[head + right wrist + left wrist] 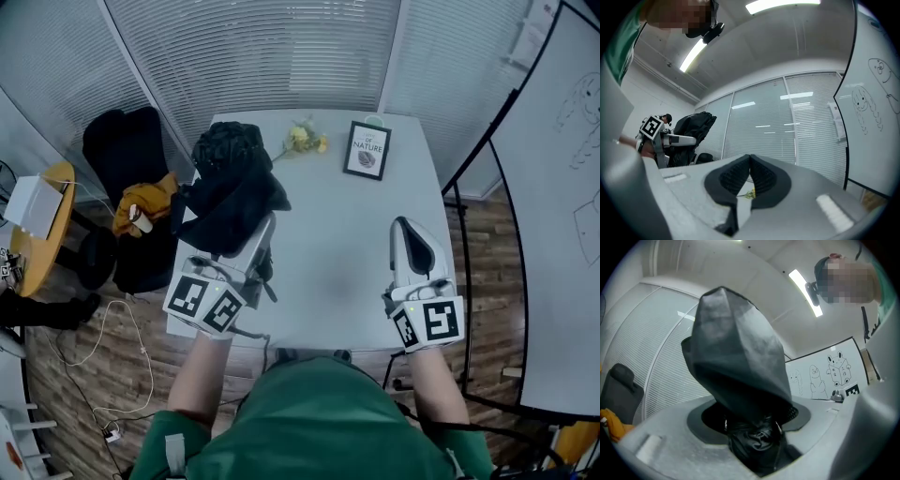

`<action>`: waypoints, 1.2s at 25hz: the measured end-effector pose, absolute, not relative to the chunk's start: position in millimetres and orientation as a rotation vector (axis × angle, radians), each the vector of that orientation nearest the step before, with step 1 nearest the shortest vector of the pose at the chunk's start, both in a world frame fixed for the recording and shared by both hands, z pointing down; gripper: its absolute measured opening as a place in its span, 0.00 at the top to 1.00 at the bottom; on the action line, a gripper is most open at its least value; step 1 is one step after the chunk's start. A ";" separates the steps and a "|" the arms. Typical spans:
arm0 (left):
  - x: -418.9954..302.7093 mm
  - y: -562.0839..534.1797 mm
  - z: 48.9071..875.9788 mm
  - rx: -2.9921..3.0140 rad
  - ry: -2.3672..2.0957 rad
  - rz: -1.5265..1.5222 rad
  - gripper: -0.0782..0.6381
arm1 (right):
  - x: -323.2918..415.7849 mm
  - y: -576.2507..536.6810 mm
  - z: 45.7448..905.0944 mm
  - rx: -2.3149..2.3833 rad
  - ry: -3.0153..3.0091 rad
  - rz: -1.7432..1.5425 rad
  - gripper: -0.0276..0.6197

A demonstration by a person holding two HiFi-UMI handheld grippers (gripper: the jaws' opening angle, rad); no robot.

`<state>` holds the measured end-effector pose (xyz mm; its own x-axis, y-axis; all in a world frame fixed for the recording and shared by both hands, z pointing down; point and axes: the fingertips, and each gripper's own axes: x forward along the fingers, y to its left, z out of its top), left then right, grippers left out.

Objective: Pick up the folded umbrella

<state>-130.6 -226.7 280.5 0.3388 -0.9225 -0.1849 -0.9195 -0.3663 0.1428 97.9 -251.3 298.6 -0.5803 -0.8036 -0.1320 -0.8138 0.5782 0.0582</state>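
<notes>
Left of centre in the head view, the left claw (255, 242) grips the folded umbrella (230, 183), a bulky black bundle of loose fabric at the left edge of the pale surface (328, 244). Its top reaches toward the upper middle of the frame.

In the left gripper view, the jaws stand wide but are not free. The umbrella's crumpled lower end is wedged between them and the pads press on it from both sides. The rest of the umbrella rises up the middle of that frame against the window blinds and ceiling.

The grasp looks made, so the step in hand seems to be the lift. No view shows whether the umbrella has cleared the surface. The next move likely calls for raising it straight up with steady pressure, since the slack fabric could slide through the pads or sag.

At lower right in the head view, the right claw (412, 239) hangs over the surface, well apart from the umbrella. The right gripper view shows its jaws closed together, pads meeting, with nothing held.

At the top of the head view, a small framed print (367, 150) and yellow flowers (305, 139) sit on the surface.
</notes>
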 end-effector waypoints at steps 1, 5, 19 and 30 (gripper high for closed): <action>-130.6 -226.9 280.0 2.563 -1.768 -0.377 0.49 | 98.1 -252.2 299.8 -1.388 2.709 0.169 0.95; -130.5 -228.3 279.5 2.568 -1.781 -0.402 0.49 | 98.7 -255.0 303.9 -1.379 2.713 0.163 0.95; -154.2 -222.7 278.2 2.489 -1.755 -0.486 0.49 | 86.4 -247.1 301.6 -1.363 2.730 0.137 0.95; -156.6 -224.0 280.4 2.468 -1.737 -0.504 0.49 | 84.6 -248.8 304.6 -1.349 2.737 0.126 0.95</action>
<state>-156.6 -224.0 280.4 0.3023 -0.9277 -0.2191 -0.9008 -0.3532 0.2526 84.6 -248.8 304.6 -0.6068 -0.7866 -0.1144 -0.7937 0.6072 0.0353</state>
